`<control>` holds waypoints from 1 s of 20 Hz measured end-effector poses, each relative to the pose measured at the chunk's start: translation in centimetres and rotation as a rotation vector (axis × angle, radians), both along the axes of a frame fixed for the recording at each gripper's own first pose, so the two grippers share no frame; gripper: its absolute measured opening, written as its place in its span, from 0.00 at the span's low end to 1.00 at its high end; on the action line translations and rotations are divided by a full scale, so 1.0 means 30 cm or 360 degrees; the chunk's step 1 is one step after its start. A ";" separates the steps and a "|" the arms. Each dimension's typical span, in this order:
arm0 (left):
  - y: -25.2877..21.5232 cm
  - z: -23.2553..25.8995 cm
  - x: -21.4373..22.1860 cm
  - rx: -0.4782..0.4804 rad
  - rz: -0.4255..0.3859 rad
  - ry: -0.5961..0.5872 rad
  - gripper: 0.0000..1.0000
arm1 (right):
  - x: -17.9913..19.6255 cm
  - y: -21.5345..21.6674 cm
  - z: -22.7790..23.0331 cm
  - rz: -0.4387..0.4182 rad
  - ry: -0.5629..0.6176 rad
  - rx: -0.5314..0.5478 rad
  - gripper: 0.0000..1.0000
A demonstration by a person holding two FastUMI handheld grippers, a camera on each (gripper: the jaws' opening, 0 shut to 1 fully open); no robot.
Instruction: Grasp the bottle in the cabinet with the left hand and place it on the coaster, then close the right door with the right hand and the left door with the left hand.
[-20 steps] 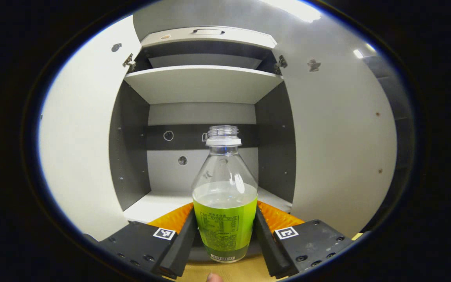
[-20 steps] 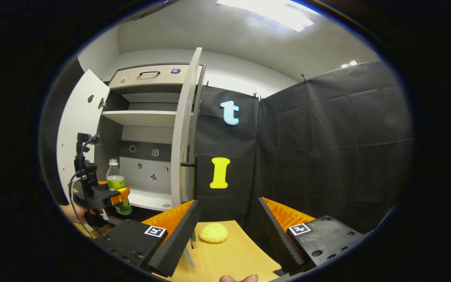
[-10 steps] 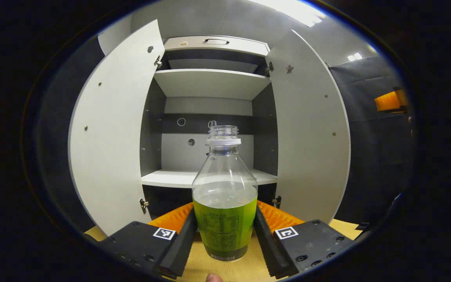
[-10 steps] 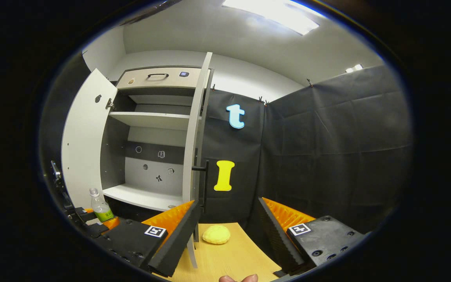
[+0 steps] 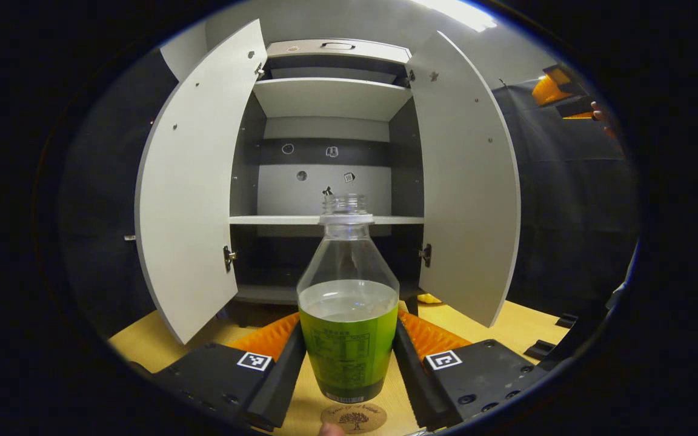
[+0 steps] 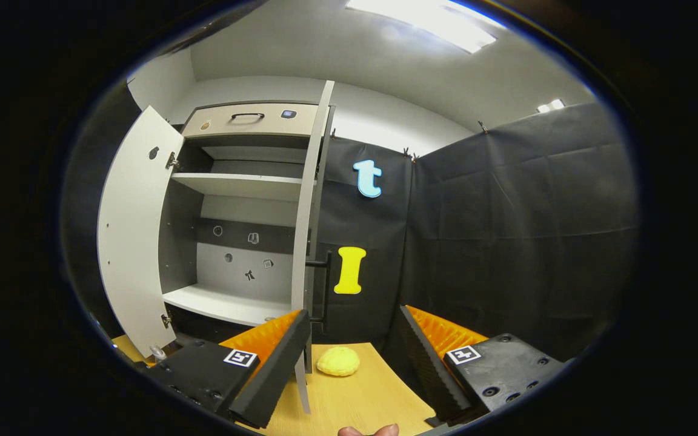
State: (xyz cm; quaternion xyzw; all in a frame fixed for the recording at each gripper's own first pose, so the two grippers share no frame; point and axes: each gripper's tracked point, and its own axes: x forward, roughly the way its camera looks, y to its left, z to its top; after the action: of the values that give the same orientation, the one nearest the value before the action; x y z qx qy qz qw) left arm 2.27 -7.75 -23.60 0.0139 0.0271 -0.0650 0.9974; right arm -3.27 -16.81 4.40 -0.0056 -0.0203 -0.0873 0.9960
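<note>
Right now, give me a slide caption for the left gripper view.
Left gripper holds the bottle just above the coaster, both cabinet doors open.

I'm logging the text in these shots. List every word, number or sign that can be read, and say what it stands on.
On the bottle: a label with a printed table and lines of text, too small to read.
On the coaster: lettering over a tree emblem, too blurred to read.
On the left gripper: square coded markers, no words.
On the cabinet back panel: small stickers, too small to make out.
Nothing can be quoted.
</note>
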 end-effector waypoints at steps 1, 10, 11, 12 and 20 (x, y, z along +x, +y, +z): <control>0.006 -0.037 0.000 -0.0006 0.0003 0.0009 0.77 | 0.000 0.005 0.002 -0.0001 0.0002 0.0005 0.97; 0.024 -0.276 0.010 0.0011 -0.0006 0.0080 0.78 | -0.028 0.011 -0.019 -0.0022 0.0066 -0.0019 0.97; 0.021 -0.280 0.015 0.0005 -0.0007 0.0080 0.78 | -0.026 0.012 -0.023 -0.0024 0.0074 -0.0025 0.97; 0.016 -0.284 0.022 -0.0006 -0.0010 0.0076 0.78 | -0.028 0.016 -0.024 -0.0021 0.0080 -0.0035 0.97; -0.017 -0.372 0.030 0.0024 -0.0022 0.0123 0.79 | -0.003 0.047 -0.044 0.0033 0.0116 -0.0053 0.97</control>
State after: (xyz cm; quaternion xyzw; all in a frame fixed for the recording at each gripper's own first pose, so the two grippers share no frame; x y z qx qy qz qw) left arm 3.18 -8.26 -34.75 0.0190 0.0660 -0.0722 0.9950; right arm -3.35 -15.40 3.08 -0.0252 0.0144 -0.0765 0.9966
